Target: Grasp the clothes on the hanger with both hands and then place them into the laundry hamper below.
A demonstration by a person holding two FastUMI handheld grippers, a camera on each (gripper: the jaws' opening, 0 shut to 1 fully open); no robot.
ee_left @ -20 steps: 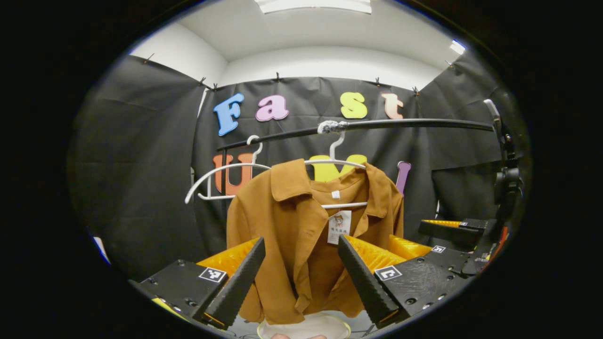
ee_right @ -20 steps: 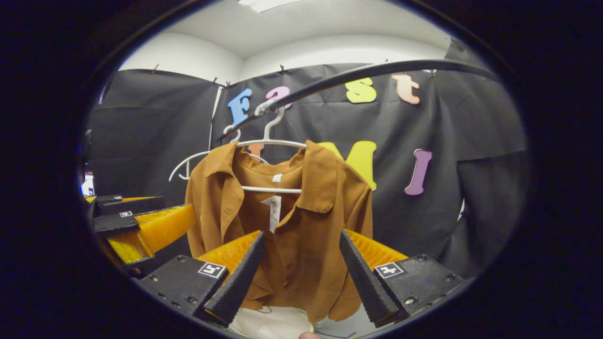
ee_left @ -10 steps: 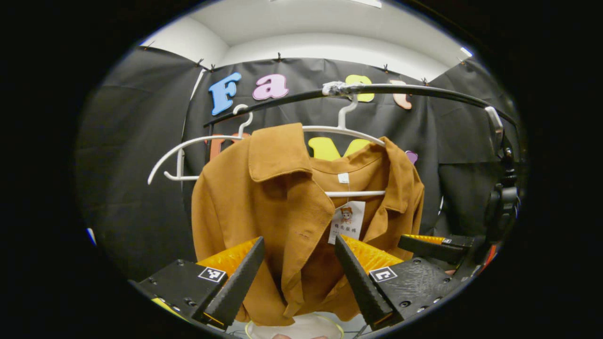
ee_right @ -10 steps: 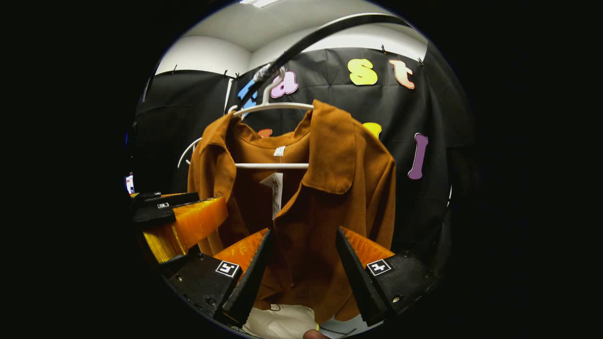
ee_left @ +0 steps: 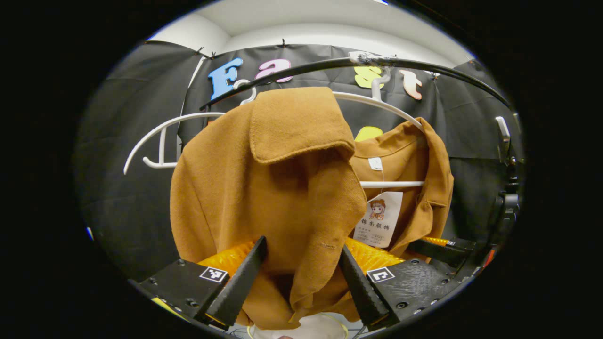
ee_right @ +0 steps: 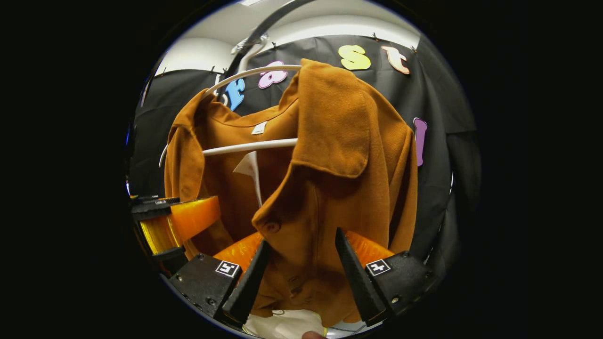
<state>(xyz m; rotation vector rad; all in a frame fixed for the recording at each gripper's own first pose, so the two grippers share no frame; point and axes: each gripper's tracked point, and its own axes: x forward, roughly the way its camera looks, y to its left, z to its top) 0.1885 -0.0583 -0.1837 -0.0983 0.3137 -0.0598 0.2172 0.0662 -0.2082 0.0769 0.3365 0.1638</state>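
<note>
Rust-brown cloth, a collared shirt, hangs on a white plastic hanger from a black rail, its hem cut off below. Under it a pale, rounded rim peeks out, too cropped to tell whether it is the hamper. In the left gripper view, the left gripper points at the shirt front, jaws spread wide, holding nothing. In the right gripper view, the right gripper does likewise, jaws apart around the placket without pressing. Black cloth walls the booth beneath a white ceiling.
</note>
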